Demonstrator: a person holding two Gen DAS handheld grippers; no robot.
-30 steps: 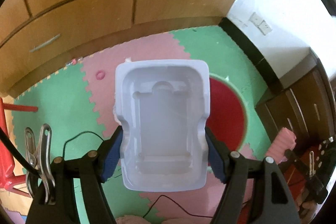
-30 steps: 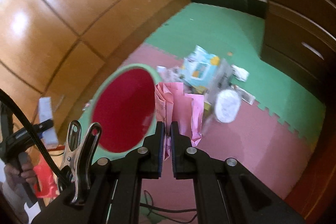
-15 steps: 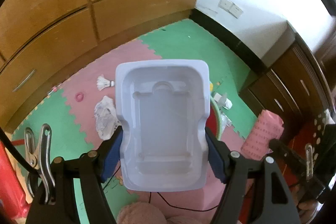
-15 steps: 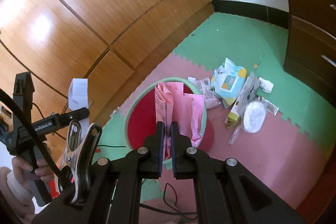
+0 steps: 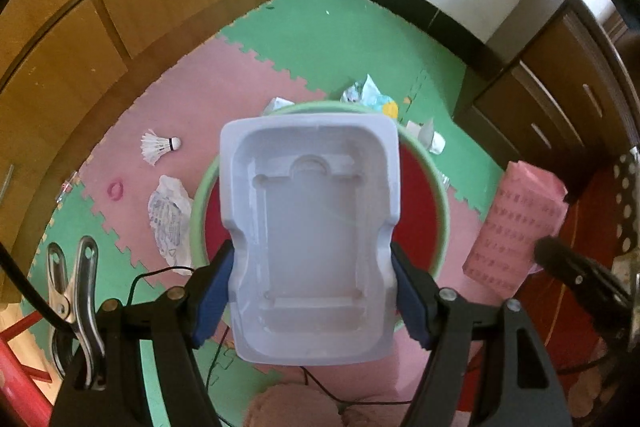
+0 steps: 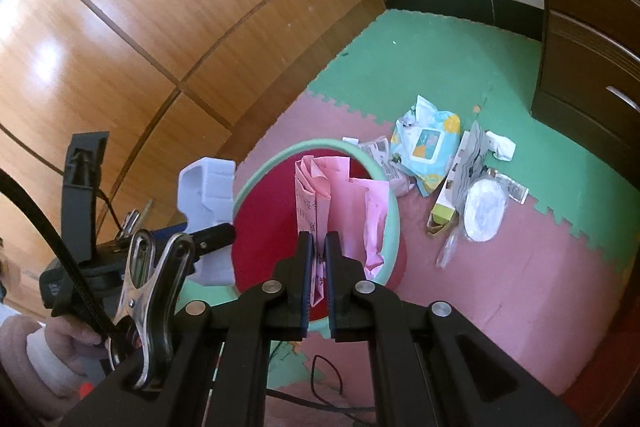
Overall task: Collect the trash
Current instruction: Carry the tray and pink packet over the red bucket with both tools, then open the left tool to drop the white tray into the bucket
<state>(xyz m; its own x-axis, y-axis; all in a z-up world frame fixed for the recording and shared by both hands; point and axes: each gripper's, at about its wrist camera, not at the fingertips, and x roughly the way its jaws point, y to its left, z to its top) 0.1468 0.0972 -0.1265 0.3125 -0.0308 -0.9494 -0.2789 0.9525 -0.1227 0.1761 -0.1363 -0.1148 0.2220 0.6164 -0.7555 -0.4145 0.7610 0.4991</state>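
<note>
- Two grippers hang over a red basin with a green rim, which stands on the pink and green foam floor mat.
- Left gripper: its blue-padded fingers stand wide and clamp the narrow waist of a white plastic tray, one pad on each side. In the left wrist view the tray lies over the middle of the basin.
- Right gripper: its fingers are almost together, pinching folded pink paper that stands up above the basin's red inside.
- From the basin in the right wrist view, loose litter lies at about 2 o'clock: a wet-wipe packet, a small carton, a round white lid and a crumpled tissue.
- In the left wrist view a shuttlecock lies at 10 o'clock from the basin, and crumpled printed paper lies at 9 o'clock, just beside the rim.
</note>
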